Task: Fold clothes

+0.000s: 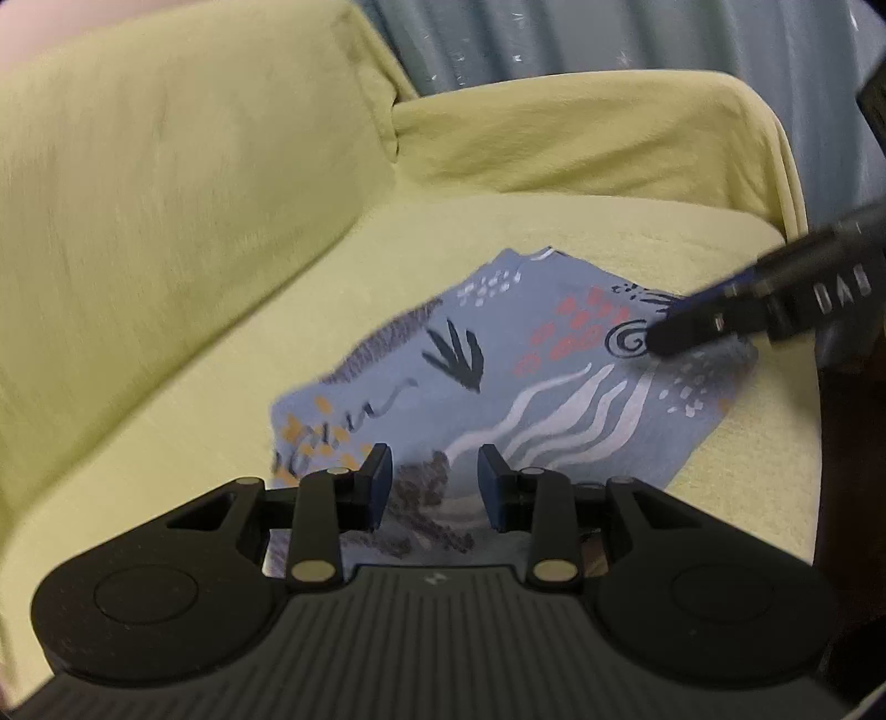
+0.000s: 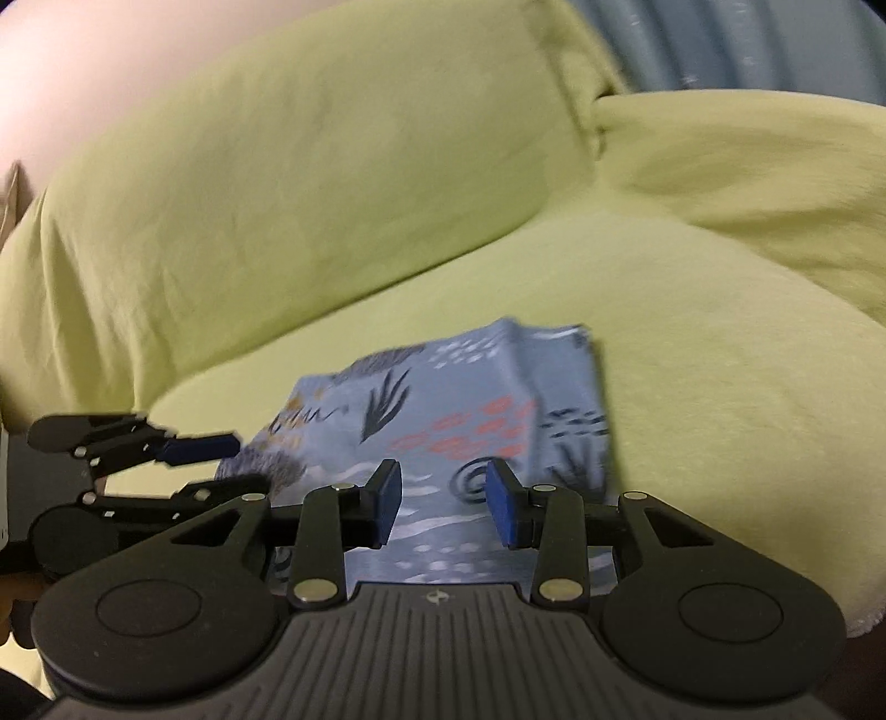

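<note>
A blue patterned garment [image 1: 515, 382] lies folded on the yellow-green sofa seat [image 1: 221, 443]; it also shows in the right wrist view [image 2: 459, 410]. My left gripper [image 1: 434, 482] is open and empty, just above the garment's near edge. My right gripper [image 2: 443, 498] is open and empty over the garment's near part. The right gripper's fingers [image 1: 681, 329] reach in from the right in the left wrist view, over the garment's right side. The left gripper [image 2: 221, 462] shows at the left in the right wrist view, open by the garment's left edge.
The sofa backrest [image 1: 166, 221] rises at the left and a padded armrest [image 1: 581, 138] closes the far side. A grey-blue curtain [image 1: 609, 39] hangs behind. The seat's front edge [image 2: 853, 620] drops off at the lower right.
</note>
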A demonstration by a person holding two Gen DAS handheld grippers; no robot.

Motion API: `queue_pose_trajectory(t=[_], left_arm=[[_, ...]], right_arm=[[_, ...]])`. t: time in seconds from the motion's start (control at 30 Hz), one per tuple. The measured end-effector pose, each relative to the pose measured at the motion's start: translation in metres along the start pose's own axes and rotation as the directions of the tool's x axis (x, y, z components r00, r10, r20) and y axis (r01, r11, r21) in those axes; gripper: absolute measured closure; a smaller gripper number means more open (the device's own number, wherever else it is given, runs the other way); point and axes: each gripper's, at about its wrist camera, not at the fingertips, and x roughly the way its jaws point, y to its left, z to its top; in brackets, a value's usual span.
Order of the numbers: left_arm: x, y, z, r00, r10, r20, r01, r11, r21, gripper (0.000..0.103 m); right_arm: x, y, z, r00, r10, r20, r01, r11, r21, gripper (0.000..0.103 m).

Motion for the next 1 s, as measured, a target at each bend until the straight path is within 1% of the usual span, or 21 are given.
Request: queue_pose_trajectory(t=[0.03,0.1,0.13,0.17,0.23,0.3,0.33,0.4,0.5,0.63,0.7,0.77,0.8,0.9,1.0], left_arm=[[0.005,0.003,-0.002,1.0,-0.013,-0.011,0.013,1.0,-0.02,0.074],[0.01,0.004,0.002,1.0,-0.025,-0.004,0.025,0.999,-0.028,0.074],[0.011,0.004,0.005,1.0,-0.011,0.01,0.011,1.0,-0.029,0.074],[0.012,0.006,0.005,1.0,-0.008,0.016,0.009,0.999,-0.051,0.074],[0.013,0.01,0.003,1.0,-0.005,0.021,0.007,0.996,-0.084,0.074],[0.014,0.014,0.0,1.0,0.0,0.021,0.002,0.996,-0.091,0.074],[0.016,0.016,-0.001,1.0,0.004,0.017,-0.003,0.996,-0.092,0.074],[0.018,0.024,-0.004,1.0,0.004,0.022,-0.001,0.992,-0.126,0.074],[0.027,0.032,-0.008,1.0,-0.018,0.005,0.019,0.981,-0.194,0.074],[0.029,0.029,-0.005,1.0,-0.01,0.009,0.012,0.984,-0.179,0.074],[0.031,0.029,-0.005,1.0,-0.01,0.003,0.011,0.983,-0.182,0.074],[0.032,0.03,-0.006,1.0,-0.011,0.003,0.012,0.981,-0.192,0.074],[0.033,0.031,-0.006,1.0,-0.014,0.003,0.014,0.98,-0.197,0.074],[0.036,0.033,-0.009,1.0,-0.02,0.003,0.02,0.978,-0.21,0.074],[0.036,0.036,-0.011,1.0,-0.03,0.009,0.031,0.973,-0.229,0.074]], right_arm=[[0.005,0.005,-0.001,1.0,0.003,-0.013,-0.003,1.0,-0.017,0.066],[0.012,0.011,-0.008,0.999,-0.029,-0.046,0.026,0.998,-0.063,0.066],[0.016,0.008,-0.009,0.996,-0.062,-0.057,0.058,0.996,-0.069,0.066],[0.019,0.006,-0.01,0.993,-0.094,-0.067,0.089,0.993,-0.073,0.066],[0.027,-0.007,-0.008,0.987,-0.148,-0.062,0.147,0.989,-0.021,0.067],[0.032,-0.015,-0.003,0.967,-0.25,-0.047,0.251,0.968,0.009,0.066],[0.034,-0.016,-0.001,0.947,-0.319,-0.026,0.32,0.948,0.0,0.064],[0.033,-0.02,-0.001,0.935,-0.354,0.013,0.354,0.935,0.014,0.064],[0.025,-0.012,0.002,0.951,-0.299,0.077,0.297,0.954,0.033,0.064],[0.026,0.009,0.003,0.973,-0.204,0.11,0.207,0.978,-0.022,0.064],[0.035,0.013,0.0,0.983,-0.176,0.06,0.177,0.984,-0.028,0.064],[0.043,0.014,-0.004,0.988,-0.156,-0.003,0.155,0.987,-0.027,0.064],[0.048,0.014,-0.005,0.986,-0.162,-0.037,0.161,0.986,-0.032,0.065],[0.047,0.018,-0.01,0.973,-0.229,-0.035,0.224,0.968,-0.117,0.065],[0.04,0.015,-0.013,0.952,-0.305,-0.027,0.299,0.944,-0.139,0.065]])
